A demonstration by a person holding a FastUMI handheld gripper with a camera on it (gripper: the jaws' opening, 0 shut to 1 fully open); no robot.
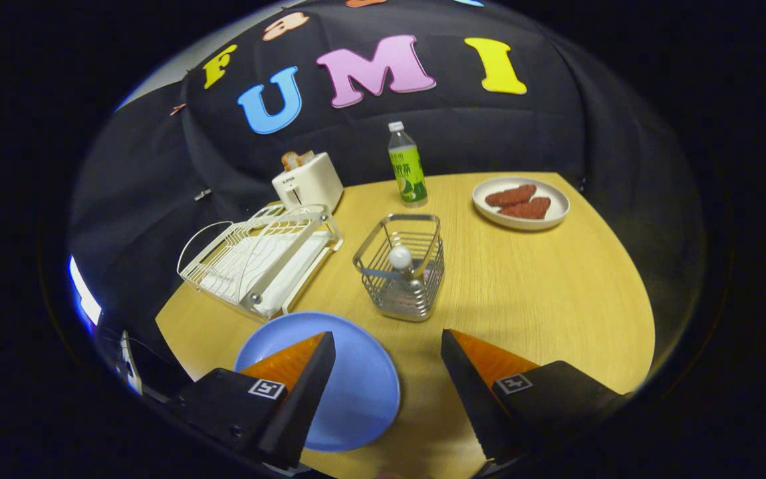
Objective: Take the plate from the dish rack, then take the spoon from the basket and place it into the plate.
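Note:
A blue plate (356,386) lies flat on the wooden table (542,293), partly under my left finger and in front of the white dish rack (260,263). The rack holds no plate. Just beyond my fingers stands a wire basket (403,273) with a spoon (401,261) upright in it, its round end showing above the rim. My gripper (388,342) hovers open above the table, with nothing between its fingers; the plate's right edge reaches into the gap.
A white toaster (308,183) with bread stands behind the rack. A green-labelled bottle (407,166) stands beyond the basket. A white plate with two brown food pieces (520,201) sits at the far right. Bare tabletop spreads right of the basket.

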